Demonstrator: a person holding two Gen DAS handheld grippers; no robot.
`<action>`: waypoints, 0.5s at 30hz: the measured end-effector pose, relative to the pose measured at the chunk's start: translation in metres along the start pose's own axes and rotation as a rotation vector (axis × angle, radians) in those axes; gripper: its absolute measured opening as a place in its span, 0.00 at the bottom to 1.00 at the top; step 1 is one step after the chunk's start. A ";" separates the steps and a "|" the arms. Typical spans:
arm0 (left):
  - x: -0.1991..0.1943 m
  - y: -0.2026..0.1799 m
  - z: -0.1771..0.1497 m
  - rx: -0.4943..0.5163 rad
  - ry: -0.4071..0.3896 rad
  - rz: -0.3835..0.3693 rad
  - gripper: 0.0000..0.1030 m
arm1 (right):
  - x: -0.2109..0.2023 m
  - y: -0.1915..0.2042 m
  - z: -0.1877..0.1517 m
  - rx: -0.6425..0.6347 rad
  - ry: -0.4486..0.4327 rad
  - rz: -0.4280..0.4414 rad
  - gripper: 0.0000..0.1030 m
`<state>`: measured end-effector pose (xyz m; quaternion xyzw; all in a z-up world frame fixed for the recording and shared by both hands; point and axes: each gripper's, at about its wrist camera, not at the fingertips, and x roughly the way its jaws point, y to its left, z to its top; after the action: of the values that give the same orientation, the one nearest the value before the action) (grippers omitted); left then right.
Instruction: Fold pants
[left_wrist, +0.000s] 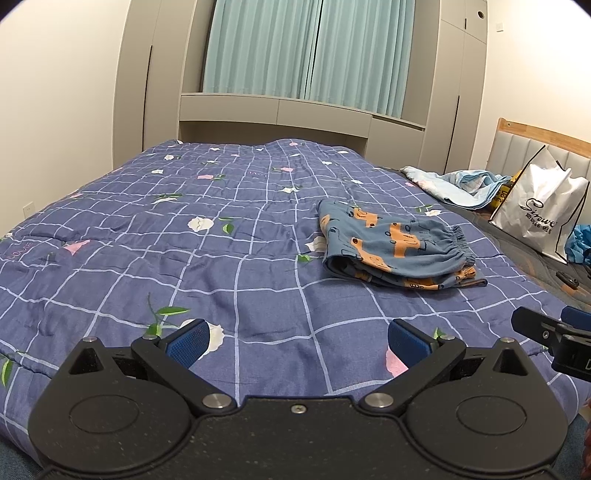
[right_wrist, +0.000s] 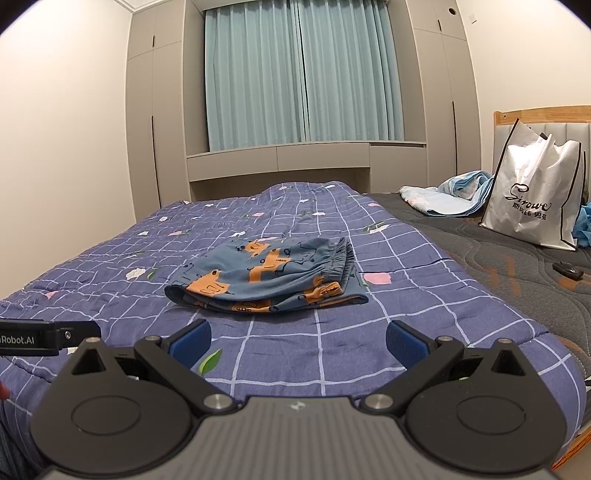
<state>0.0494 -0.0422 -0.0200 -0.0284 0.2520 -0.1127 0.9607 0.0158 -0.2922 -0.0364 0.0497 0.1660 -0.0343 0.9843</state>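
Observation:
The pants (left_wrist: 395, 247) are blue with orange prints and lie folded in a compact stack on the blue checked quilt (left_wrist: 184, 258), elastic waistband to the right. They also show in the right wrist view (right_wrist: 269, 277), straight ahead of that gripper. My left gripper (left_wrist: 297, 341) is open and empty, held low over the quilt, to the left of and nearer than the pants. My right gripper (right_wrist: 297, 341) is open and empty, a short way in front of the pants. Neither touches the cloth.
A white shopping bag (right_wrist: 535, 206) stands on the bare grey mattress (right_wrist: 517, 273) at the right, with a light blue blanket (right_wrist: 450, 195) behind it and a small dark object (right_wrist: 567, 271) near it. Wardrobes and a teal curtain (right_wrist: 295, 74) lie beyond the bed.

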 end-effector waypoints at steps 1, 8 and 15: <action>0.000 0.000 0.000 0.000 0.000 0.000 1.00 | 0.000 0.000 0.000 0.000 -0.001 0.000 1.00; 0.000 0.000 0.000 -0.002 0.000 -0.008 1.00 | 0.000 0.000 0.000 0.000 -0.001 -0.001 1.00; 0.000 0.000 0.000 -0.002 0.000 -0.007 1.00 | 0.000 0.000 -0.001 0.000 -0.002 0.000 1.00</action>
<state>0.0493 -0.0426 -0.0198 -0.0300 0.2521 -0.1157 0.9603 0.0155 -0.2919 -0.0370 0.0499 0.1648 -0.0343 0.9845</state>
